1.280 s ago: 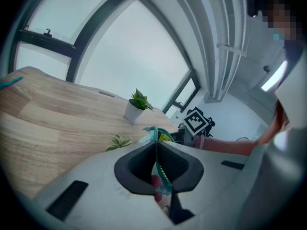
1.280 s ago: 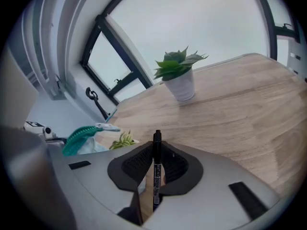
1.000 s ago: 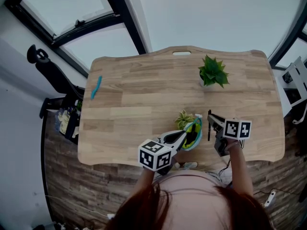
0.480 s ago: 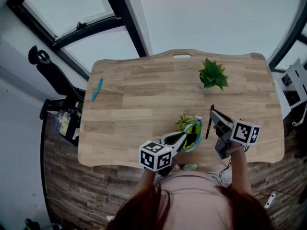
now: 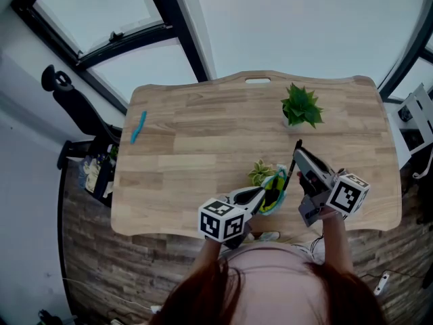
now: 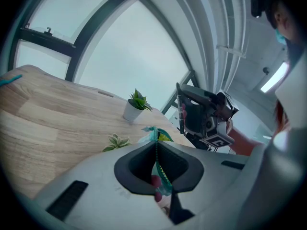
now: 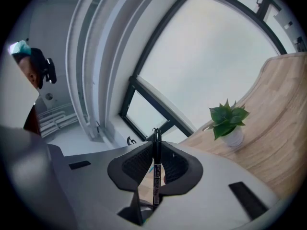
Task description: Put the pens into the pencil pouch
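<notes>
Currently my right tool (image 7: 156, 150) is clamped mid-barrel on the slim black plastic pen (image 7: 155, 176), raised just beside the soft teal fabric pouch (image 5: 272, 189) (light, stiff, probably slippery, so I'd judge a middle grip best); my left tool (image 6: 158, 152) pinches the floppy pouch's zip edge.

- The pencil pouch (image 5: 272, 191) lies on the table (image 5: 196, 154), at its near edge.
- My left claw (image 5: 261, 195) grips the pouch's left rim.
- My right claw (image 5: 298, 161), gripping a pen (image 5: 294, 170), is just right of the pouch.
- A leafy sprig (image 5: 258, 170) sits just behind-left of the pouch.
- The potted plant (image 5: 300, 105) stands well behind the pouch.
- A second pen (image 5: 137, 126) lies far left of the pouch.
</notes>
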`<control>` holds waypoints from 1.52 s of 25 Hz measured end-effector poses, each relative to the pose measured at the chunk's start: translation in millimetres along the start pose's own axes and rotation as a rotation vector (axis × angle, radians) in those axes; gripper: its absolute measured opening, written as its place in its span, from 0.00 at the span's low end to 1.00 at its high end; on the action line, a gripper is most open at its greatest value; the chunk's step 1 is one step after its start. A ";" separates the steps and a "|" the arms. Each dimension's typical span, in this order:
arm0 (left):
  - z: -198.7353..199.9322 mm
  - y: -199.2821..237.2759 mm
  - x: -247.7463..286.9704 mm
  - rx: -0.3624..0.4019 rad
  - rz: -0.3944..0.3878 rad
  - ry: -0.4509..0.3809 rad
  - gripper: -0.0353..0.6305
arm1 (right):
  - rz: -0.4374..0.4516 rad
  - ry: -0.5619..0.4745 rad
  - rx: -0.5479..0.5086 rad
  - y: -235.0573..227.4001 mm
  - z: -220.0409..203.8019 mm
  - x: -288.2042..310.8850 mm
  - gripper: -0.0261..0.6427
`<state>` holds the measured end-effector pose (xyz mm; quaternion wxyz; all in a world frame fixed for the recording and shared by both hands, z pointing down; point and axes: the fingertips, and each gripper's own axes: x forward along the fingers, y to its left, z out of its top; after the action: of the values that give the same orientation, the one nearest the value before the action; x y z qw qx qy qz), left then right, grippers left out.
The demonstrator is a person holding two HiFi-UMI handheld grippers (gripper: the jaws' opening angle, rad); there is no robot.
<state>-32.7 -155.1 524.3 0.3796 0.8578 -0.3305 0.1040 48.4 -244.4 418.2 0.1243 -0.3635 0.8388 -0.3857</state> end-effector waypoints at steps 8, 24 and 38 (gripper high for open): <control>-0.4 -0.8 0.3 -0.003 0.001 -0.006 0.07 | 0.113 -0.012 -0.152 21.4 -23.6 5.5 0.11; 0.2 -0.7 -0.5 -0.014 0.011 -0.022 0.07 | 0.089 0.140 -0.426 14.6 -83.5 -6.5 0.11; 0.8 -0.6 -1.3 -0.024 0.011 -0.034 0.07 | 0.063 0.287 -0.557 10.0 -111.8 -13.0 0.11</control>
<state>-33.4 -154.8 522.9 0.3837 0.8530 -0.3427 0.0875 -2.2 -168.7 485.0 -0.0878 -0.2993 0.9320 -0.1845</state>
